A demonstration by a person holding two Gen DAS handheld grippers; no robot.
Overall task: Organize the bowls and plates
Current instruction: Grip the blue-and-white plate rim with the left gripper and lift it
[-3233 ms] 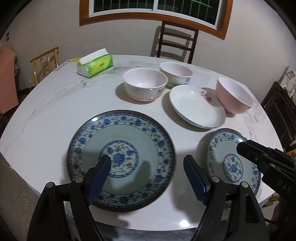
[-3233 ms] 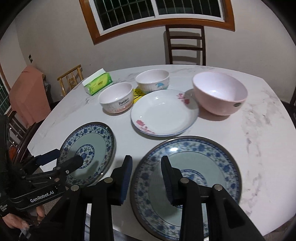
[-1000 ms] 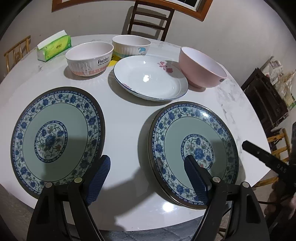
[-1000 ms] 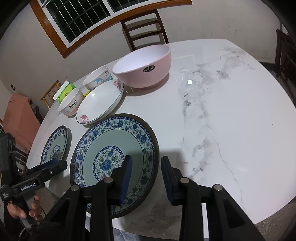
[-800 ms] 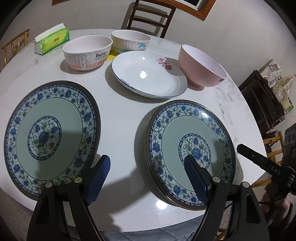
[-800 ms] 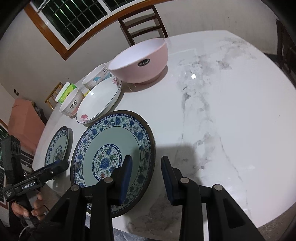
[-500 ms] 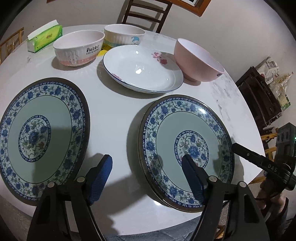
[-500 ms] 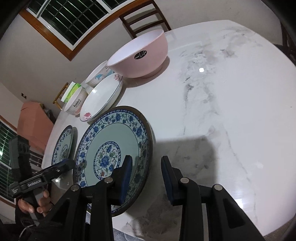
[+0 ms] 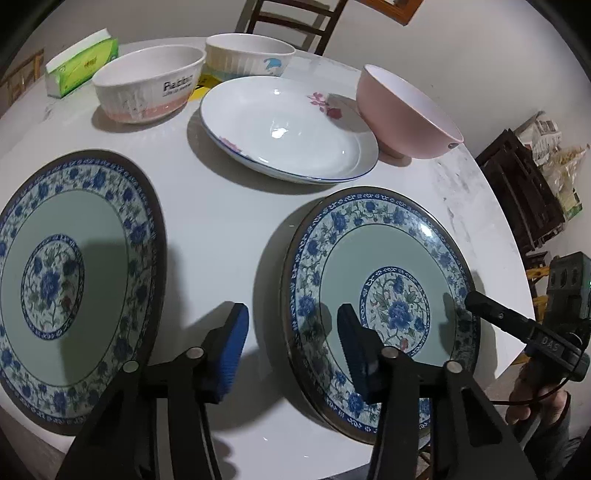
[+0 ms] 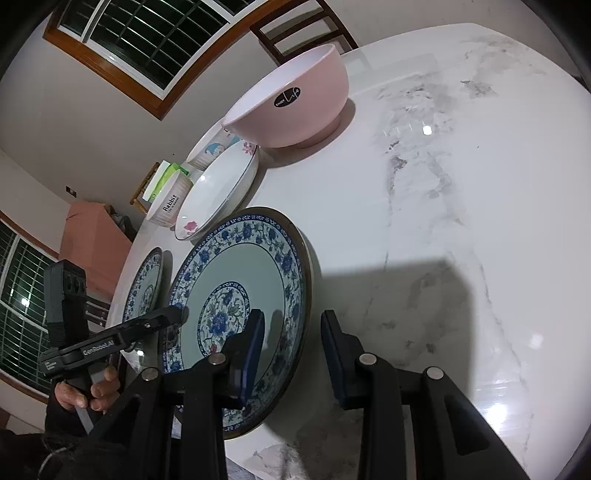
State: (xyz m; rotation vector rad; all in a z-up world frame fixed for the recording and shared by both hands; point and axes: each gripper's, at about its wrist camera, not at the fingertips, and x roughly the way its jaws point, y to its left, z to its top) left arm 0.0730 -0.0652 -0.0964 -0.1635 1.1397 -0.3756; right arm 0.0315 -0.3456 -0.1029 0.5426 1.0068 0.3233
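Two blue-flowered plates lie on the white marble table [image 9: 221,221]. My left gripper [image 9: 291,347] straddles the left rim of the right-hand plate [image 9: 380,302]: one pad is over the plate, the other over the table. Its jaws are closing and the pads stand clear of the rim. My right gripper [image 10: 293,345] straddles the opposite rim of that plate [image 10: 236,266], open, pads apart from it; it also shows as the right gripper [image 9: 476,301] at the plate's far edge. The other flowered plate [image 9: 66,280] lies untouched to the left.
Behind the plates stand a white shallow plate with pink flowers [image 9: 288,129], a pink bowl [image 9: 406,114], a "Rabbit" bowl [image 9: 147,88], a ribbed bowl [image 9: 247,55] and a green tissue box [image 9: 81,62]. A wooden chair [image 9: 291,18] is past the table. A hand [image 10: 92,395] holds the left gripper.
The left jaws have narrowed around the right plate's near-left rim and that gripper has sunk closer. The right gripper has dropped and tilted down over the plate's other rim.
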